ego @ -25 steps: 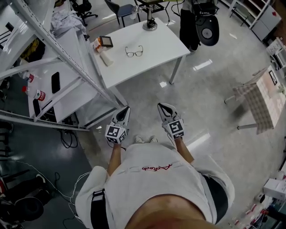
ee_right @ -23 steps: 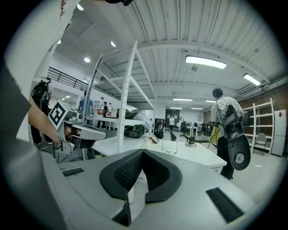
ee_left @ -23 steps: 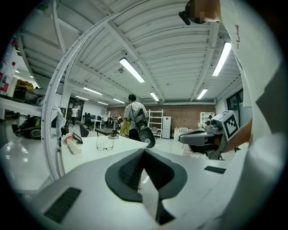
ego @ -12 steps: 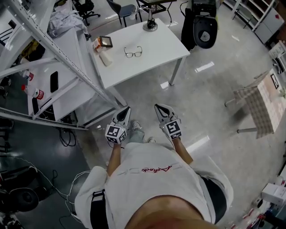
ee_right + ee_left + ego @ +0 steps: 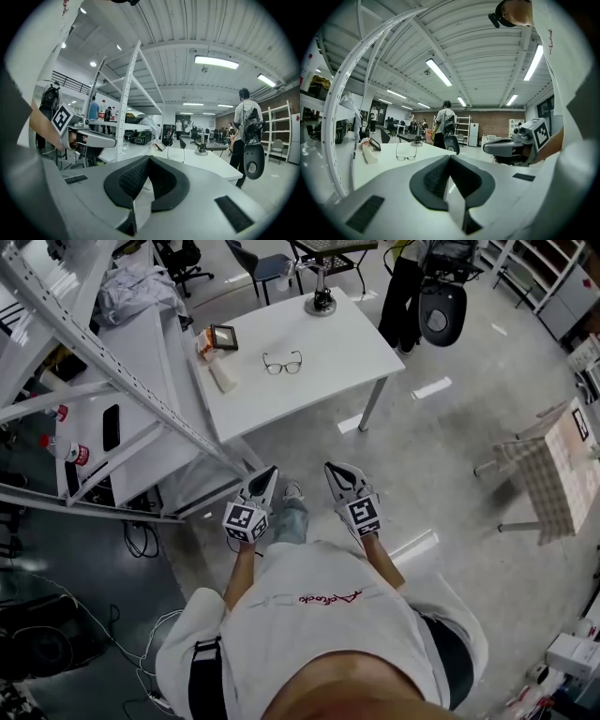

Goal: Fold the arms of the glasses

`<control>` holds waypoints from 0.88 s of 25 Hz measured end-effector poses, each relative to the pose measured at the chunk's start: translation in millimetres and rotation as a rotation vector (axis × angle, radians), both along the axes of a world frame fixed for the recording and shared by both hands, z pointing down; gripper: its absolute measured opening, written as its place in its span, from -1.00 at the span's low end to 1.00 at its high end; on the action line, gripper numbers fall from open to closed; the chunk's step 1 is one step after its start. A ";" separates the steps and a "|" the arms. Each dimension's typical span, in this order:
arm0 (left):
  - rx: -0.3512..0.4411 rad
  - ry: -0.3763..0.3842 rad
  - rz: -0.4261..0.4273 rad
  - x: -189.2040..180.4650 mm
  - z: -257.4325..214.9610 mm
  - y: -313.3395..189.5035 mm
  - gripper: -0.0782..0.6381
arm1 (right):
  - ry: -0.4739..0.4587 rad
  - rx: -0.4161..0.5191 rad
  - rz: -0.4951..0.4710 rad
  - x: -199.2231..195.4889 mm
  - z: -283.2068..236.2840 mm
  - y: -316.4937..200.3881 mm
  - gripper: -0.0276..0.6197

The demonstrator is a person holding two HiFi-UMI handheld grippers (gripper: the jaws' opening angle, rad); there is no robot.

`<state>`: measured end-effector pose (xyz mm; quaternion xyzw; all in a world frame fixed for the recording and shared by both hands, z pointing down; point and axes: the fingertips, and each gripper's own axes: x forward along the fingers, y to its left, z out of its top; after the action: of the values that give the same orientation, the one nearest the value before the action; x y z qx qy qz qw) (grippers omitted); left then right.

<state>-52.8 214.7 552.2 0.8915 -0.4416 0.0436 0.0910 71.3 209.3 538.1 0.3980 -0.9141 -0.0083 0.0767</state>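
Your glasses sit near the middle of the white table, well ahead of you and well apart from both grippers, with what look like open arms pointing away from you. A small framed panel and a pale block lie nearer the table's left edge. The left gripper and the right gripper are level in front of your body, side by side, each with its jaws pressed together and nothing between them, so you'll need to spread them before you reach the table. Expect the glasses to be very light with a thin frame, likely to skid on that smooth top at the first nudge. The lenses probably smear and scratch easily, so keep the pads off them. Pin the front at the bridge or an outer corner with one gripper, then swing each arm inward from about halfway along it, gently, since the hinges are small
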 end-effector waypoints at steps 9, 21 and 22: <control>0.005 0.026 0.037 4.5 -2.0 -94.6 -0.75 | 0.018 0.021 0.016 -7.7 -8.7 -89.7 -0.81; 0.005 0.046 0.069 -22.9 -16.9 -212.0 -0.75 | 0.024 0.004 0.029 -39.7 -16.2 -201.3 -0.81; 0.004 0.049 0.070 -25.7 -16.0 -220.4 -0.75 | 0.025 0.001 0.030 -42.9 -15.2 -210.6 -0.81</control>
<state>-78.5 -5.7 536.2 0.9073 -0.4080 0.0243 0.0984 28.4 -1.3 522.9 0.4114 -0.9071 -0.0126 0.0882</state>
